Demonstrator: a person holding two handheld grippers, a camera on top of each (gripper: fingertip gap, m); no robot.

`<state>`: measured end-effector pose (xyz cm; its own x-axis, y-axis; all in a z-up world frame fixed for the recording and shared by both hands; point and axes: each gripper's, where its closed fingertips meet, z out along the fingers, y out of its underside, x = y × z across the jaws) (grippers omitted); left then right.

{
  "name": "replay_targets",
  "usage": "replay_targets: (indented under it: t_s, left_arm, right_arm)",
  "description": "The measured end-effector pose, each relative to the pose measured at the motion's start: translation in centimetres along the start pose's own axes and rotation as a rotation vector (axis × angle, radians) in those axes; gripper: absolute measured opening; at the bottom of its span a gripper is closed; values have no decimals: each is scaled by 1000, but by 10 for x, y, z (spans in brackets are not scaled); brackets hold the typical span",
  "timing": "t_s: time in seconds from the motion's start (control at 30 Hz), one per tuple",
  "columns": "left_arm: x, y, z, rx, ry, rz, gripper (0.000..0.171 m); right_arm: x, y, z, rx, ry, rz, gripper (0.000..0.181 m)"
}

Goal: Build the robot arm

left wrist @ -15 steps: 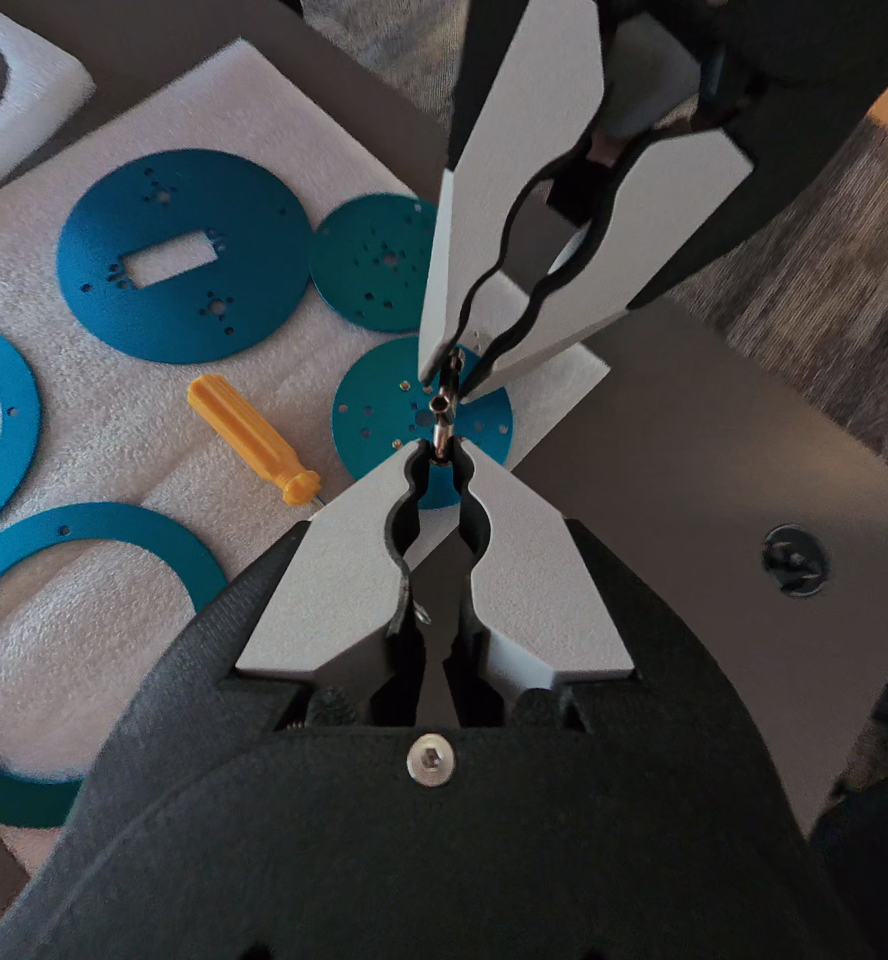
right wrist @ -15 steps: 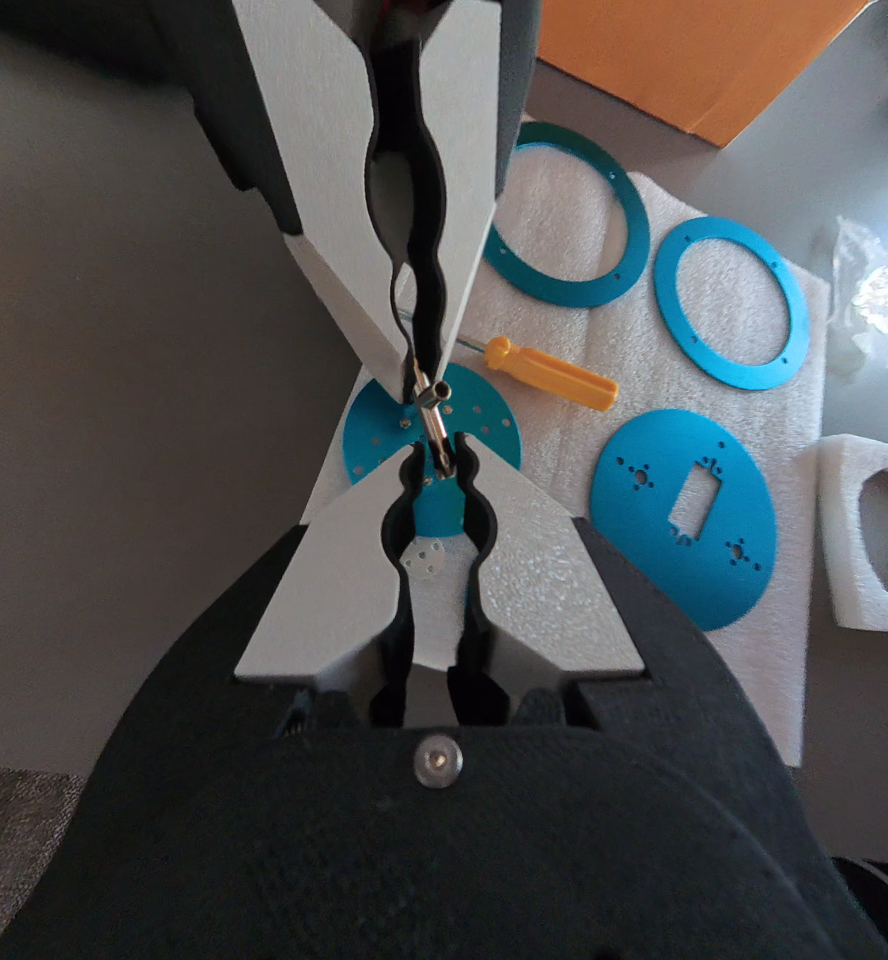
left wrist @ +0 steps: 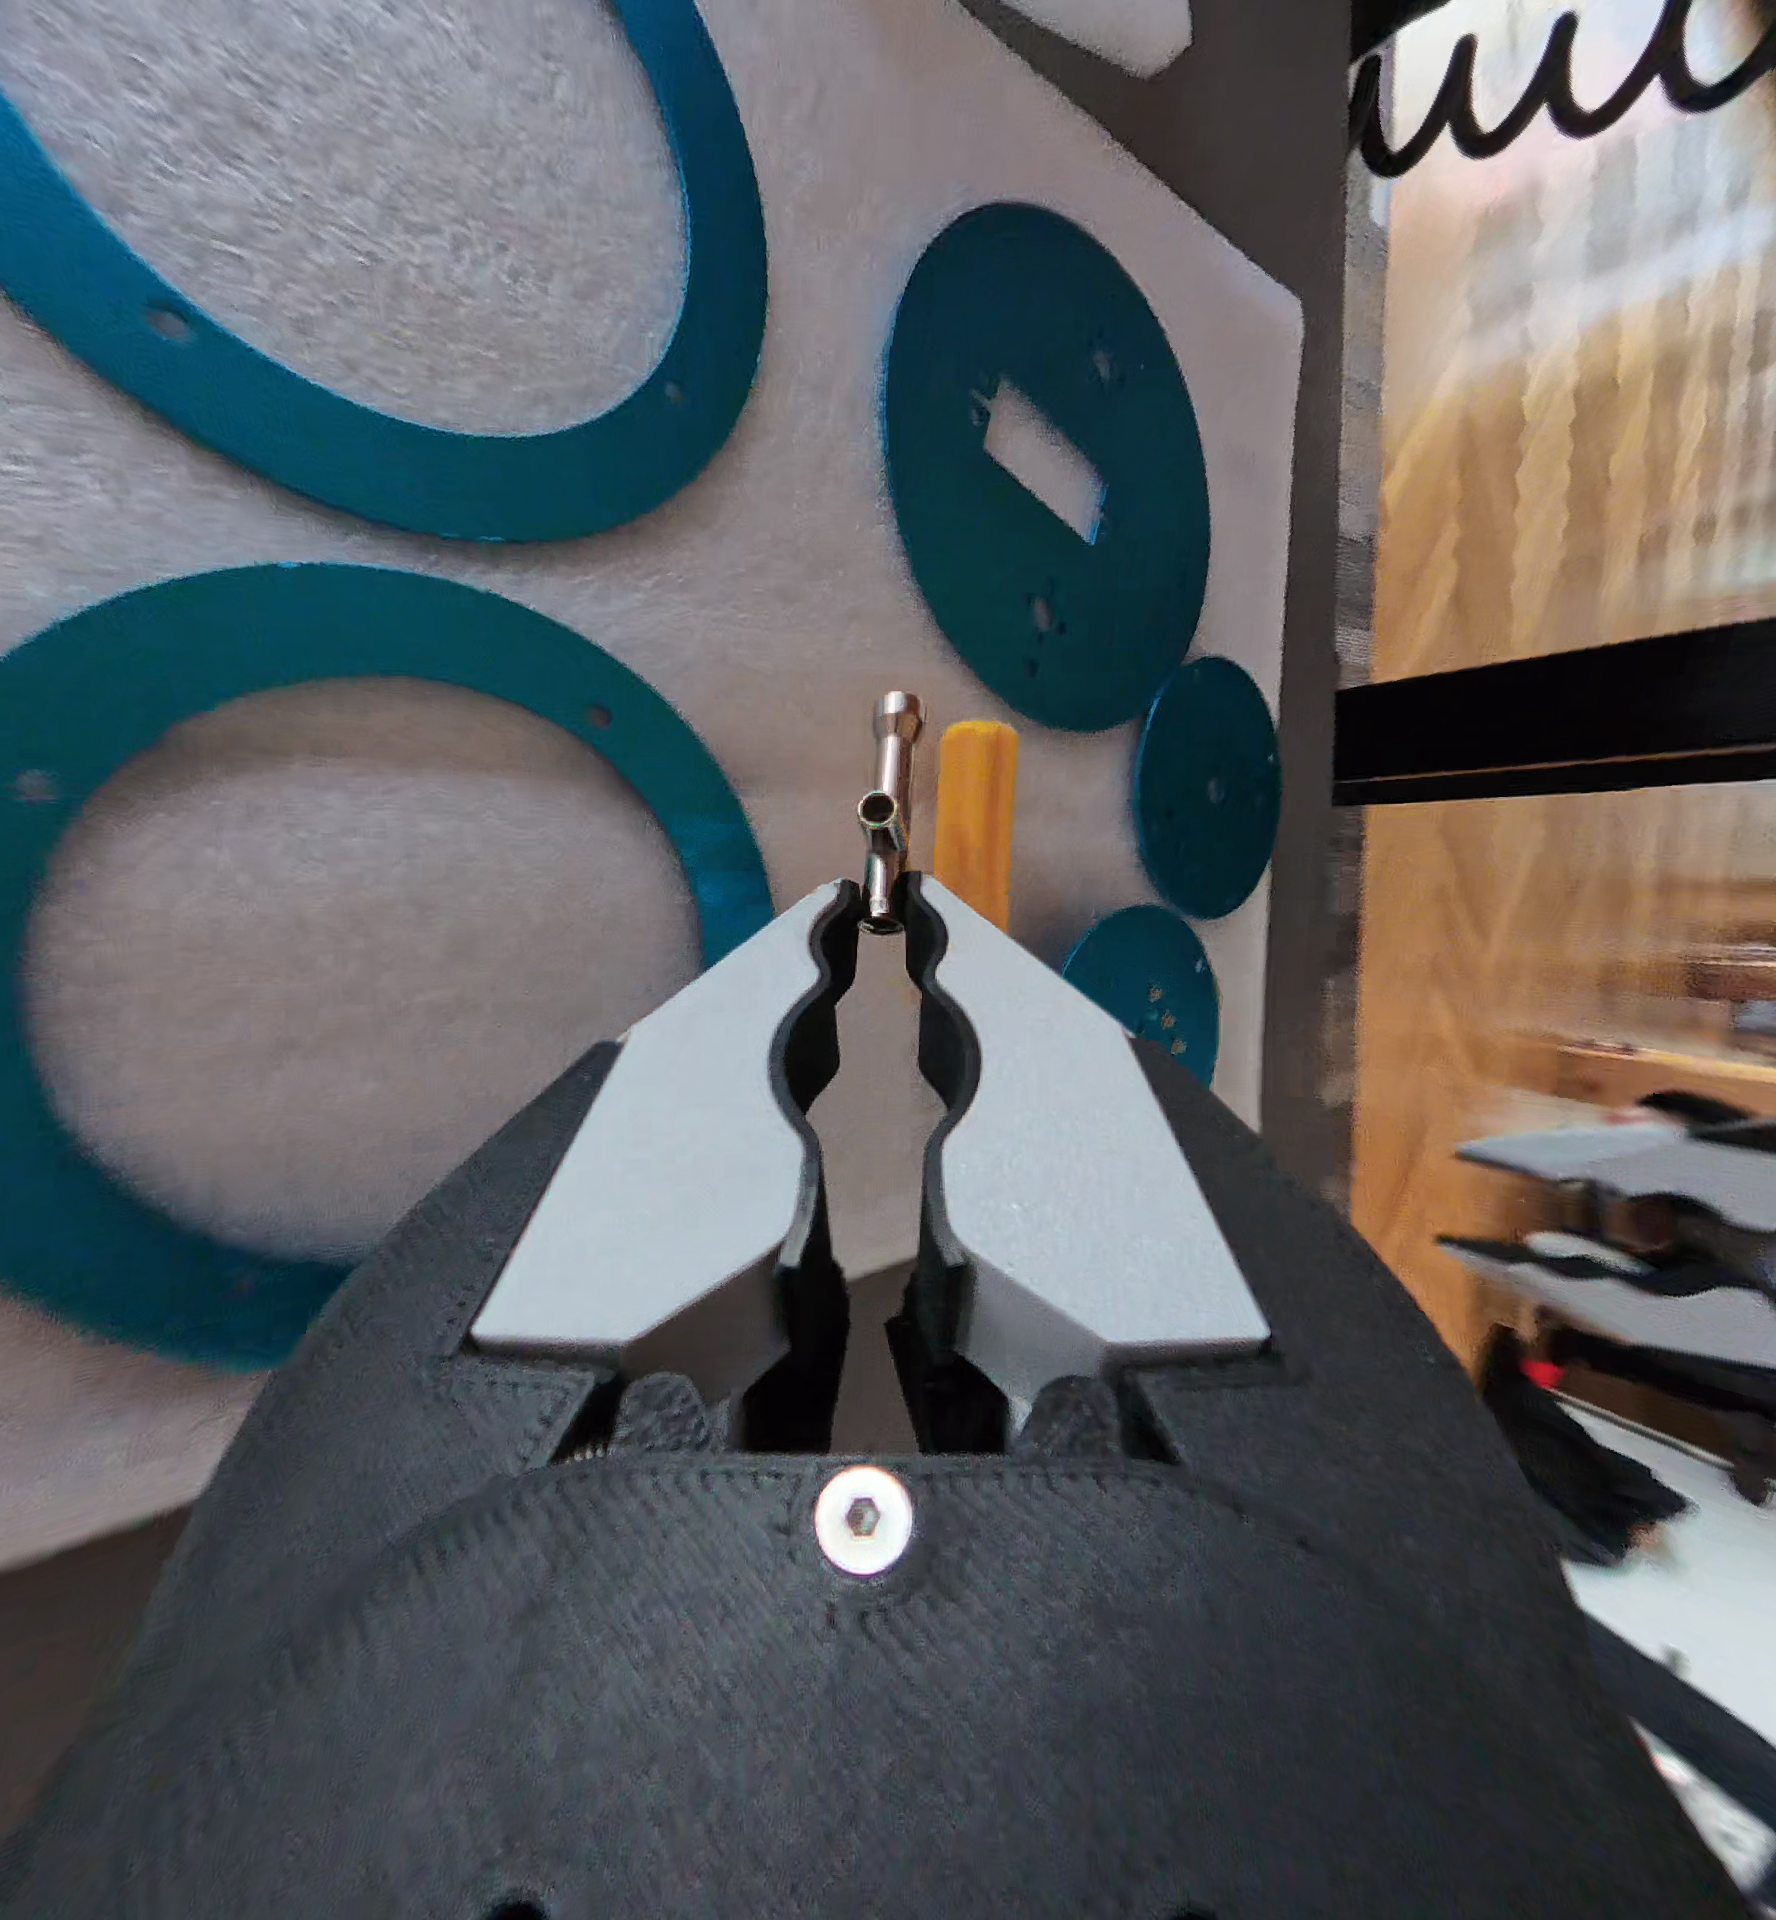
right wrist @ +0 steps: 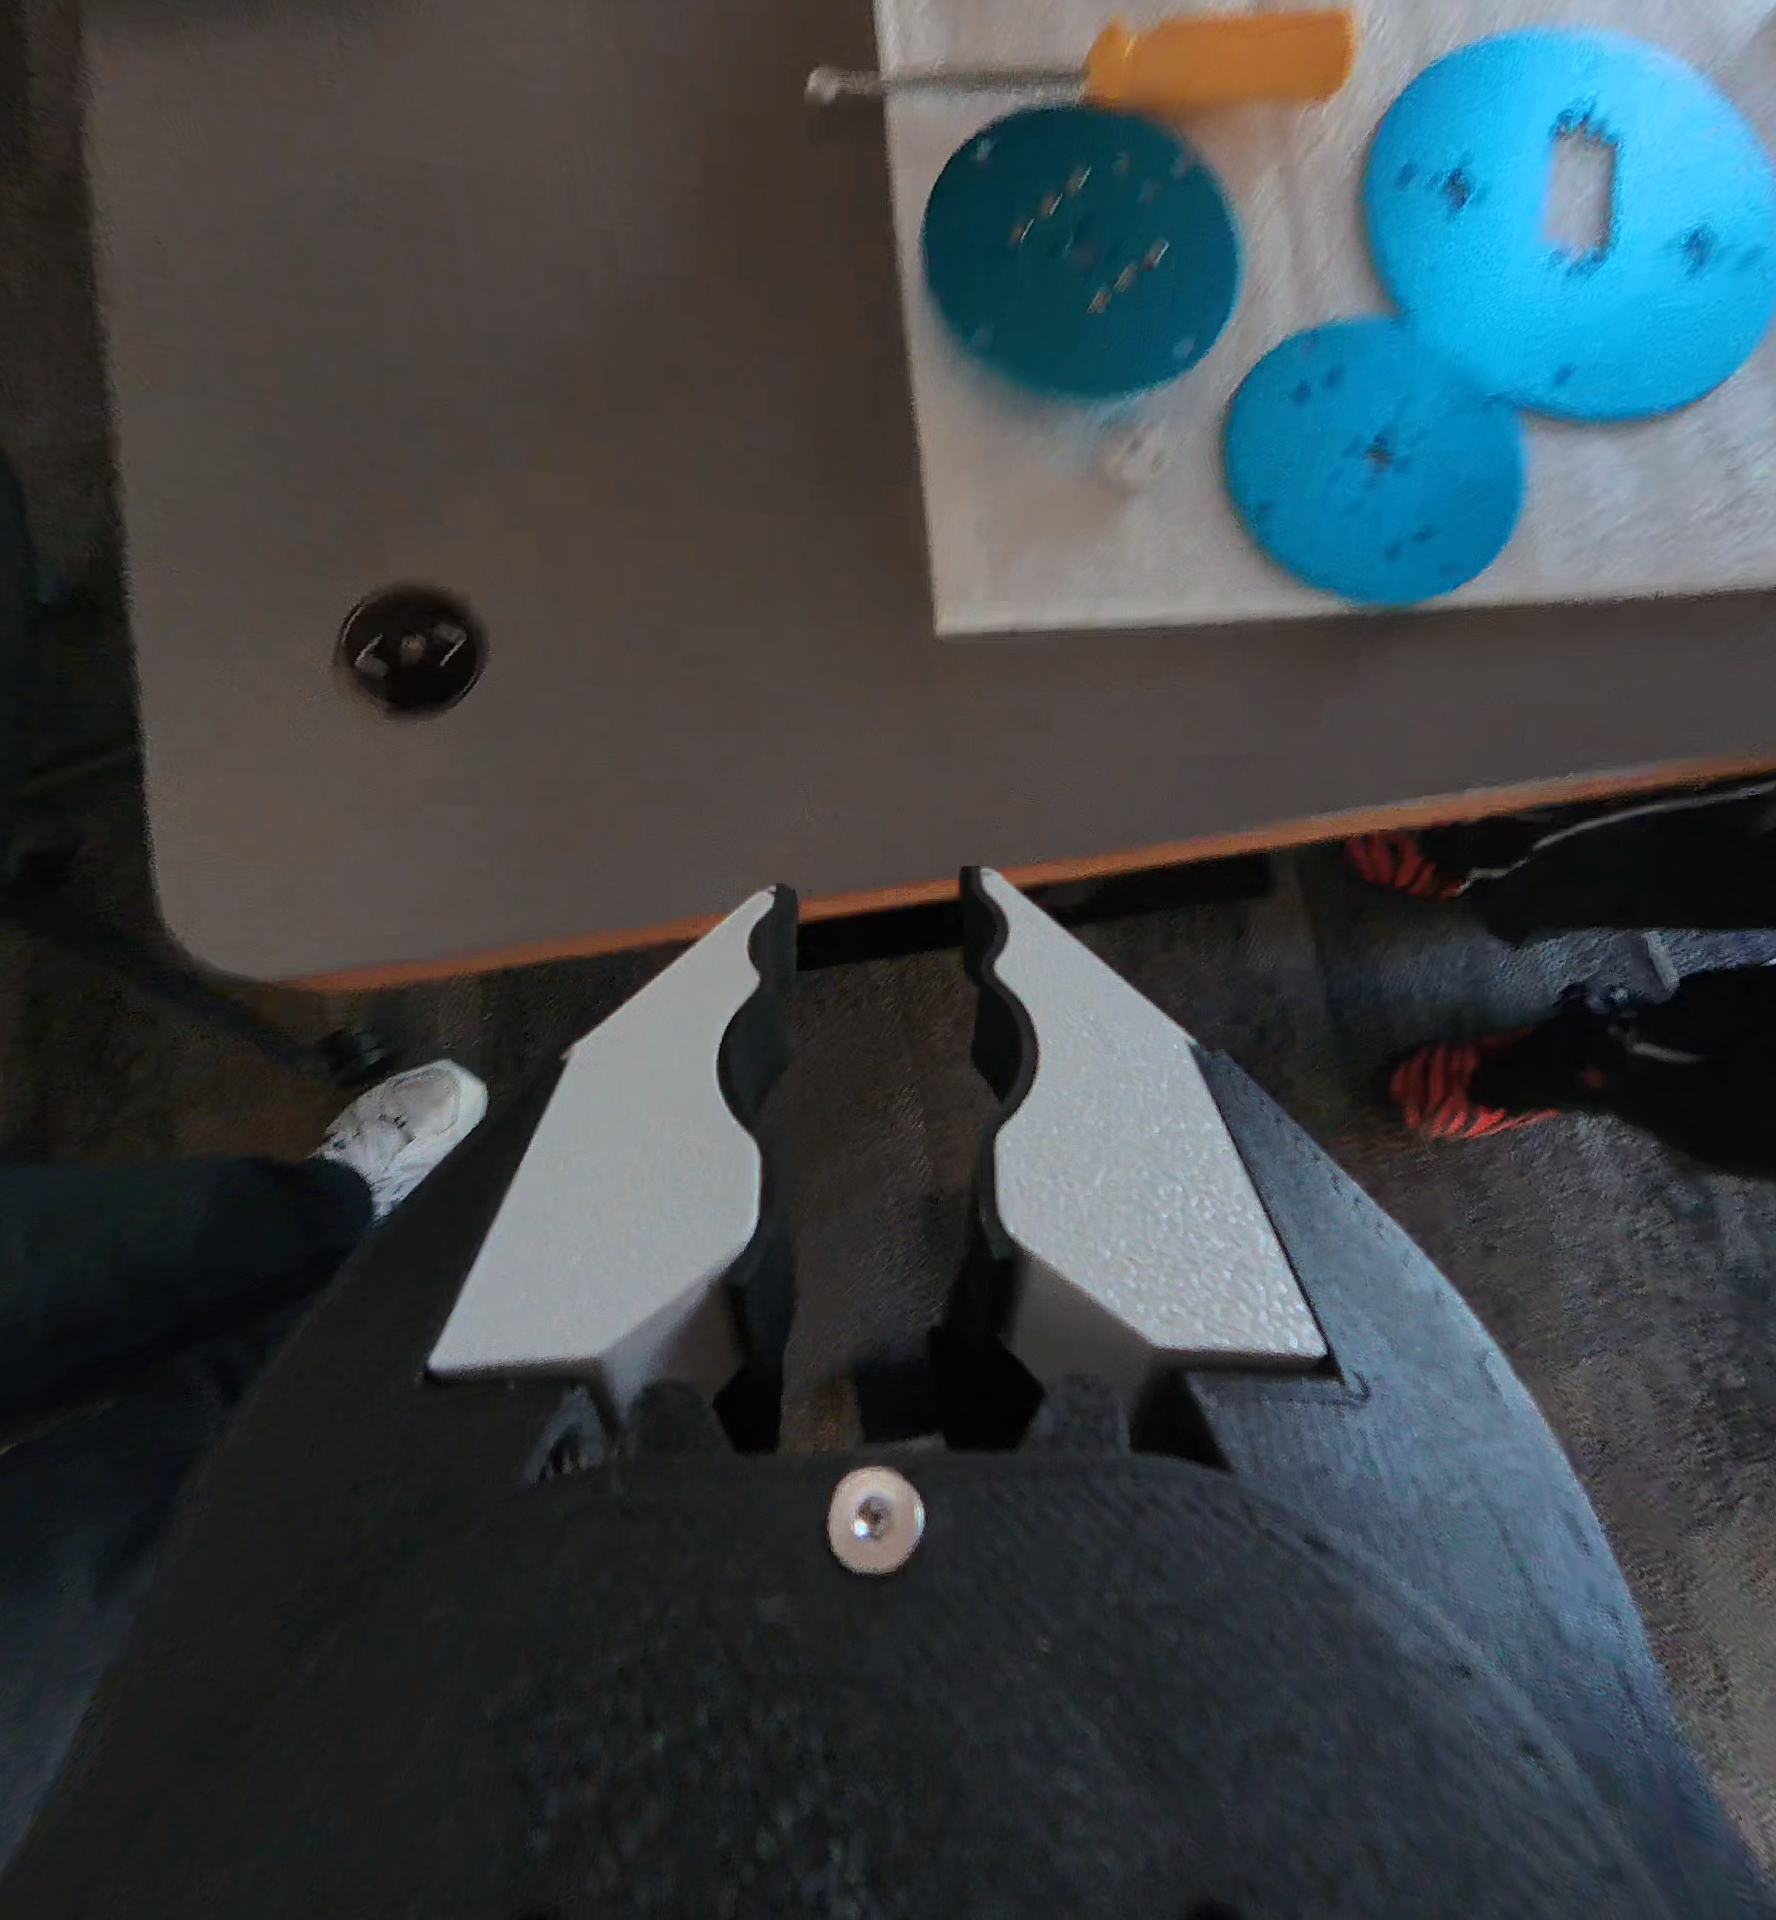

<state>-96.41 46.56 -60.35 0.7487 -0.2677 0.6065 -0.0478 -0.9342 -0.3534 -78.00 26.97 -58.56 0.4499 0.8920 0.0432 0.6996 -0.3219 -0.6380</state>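
One left gripper (left wrist: 879,899) is pinching a small metal cross wrench (left wrist: 886,810) by its very tip, risking slippage; the right gripper's (right wrist: 876,899) jaws are standing apart, empty.

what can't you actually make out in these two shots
- Left wrist view: the screwdriver shaft, hidden behind the left tool and the metal cross wrench it grips.
- Right wrist view: hole pattern in the small teal disc, motion-blurred.
- Right wrist view: small white part on the foam sheet, too blurred to name.

Two blue rings (left wrist: 344,312) cut by frame edge, screwdriver (left wrist: 975,821) partly hidden behind tool, background shelves blurred
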Motion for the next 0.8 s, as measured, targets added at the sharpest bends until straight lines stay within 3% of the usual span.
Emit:
replay_targets:
  t_s: [0.07,0.17,0.23,0.4,0.6,0.8]
  left_arm:
    - [-3,0,14,-53,21,-68,7]
    - [-1,-9,22,-12,114,-178,8]
    - [-1,-13,14,15,145,-210,22]
    - [3,-5,-27,130,87,-75,36]
    - [46,66,-68,220,30,175,28]
    - [82,137,-92,268,-1,289,27]
  right_arm:
    - [-12,16,-1,-32,-18,17,33]
    - [-24,25,-1,-26,-33,28,33]
    - [-27,24,-1,-2,-32,39,33]
    - [-6,-10,16,107,59,-33,34]
    - [29,-88,59,218,355,-530,36]
    - [44,-97,101,114,428,-783,25]
